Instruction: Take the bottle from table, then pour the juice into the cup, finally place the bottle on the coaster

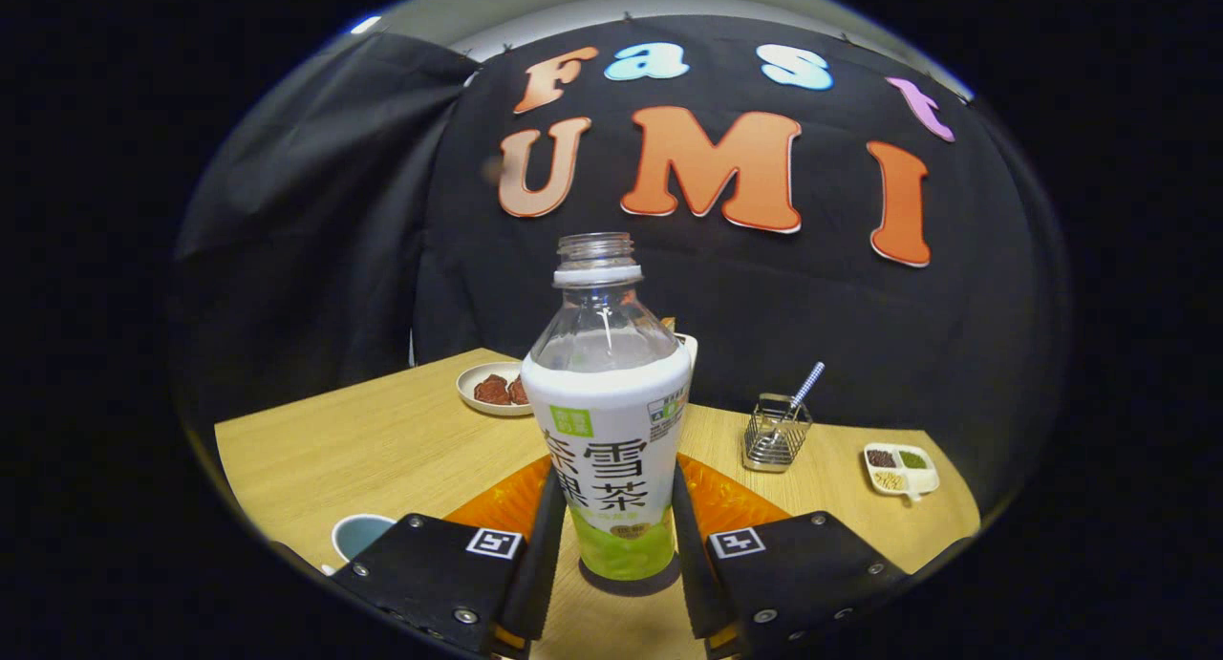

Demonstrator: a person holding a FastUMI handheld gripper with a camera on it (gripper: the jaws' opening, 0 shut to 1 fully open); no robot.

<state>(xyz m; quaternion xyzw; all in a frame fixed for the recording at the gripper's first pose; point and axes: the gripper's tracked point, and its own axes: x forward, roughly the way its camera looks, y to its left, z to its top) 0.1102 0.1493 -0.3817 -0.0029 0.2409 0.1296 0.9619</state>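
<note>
A clear, uncapped bottle (pixel 611 431) with a white and green label stands upright between my two fingers. Its clear upper part looks empty. Both black fingers (pixel 547 545) lie against the label's sides, so my gripper (pixel 617 479) is shut on the bottle. Under the bottle's foot is a dark round disc (pixel 626 582), apparently the coaster, on the wooden table (pixel 363 450). A light blue cup (pixel 359 536) stands low to the left, just beside my left finger's block.
An orange mat (pixel 731 498) lies on the table behind the fingers. Beyond the bottle to the left is a plate of reddish-brown food (pixel 495 390). To the right stand a wire holder with a striped straw (pixel 776 435) and a small divided dish (pixel 900 469).
</note>
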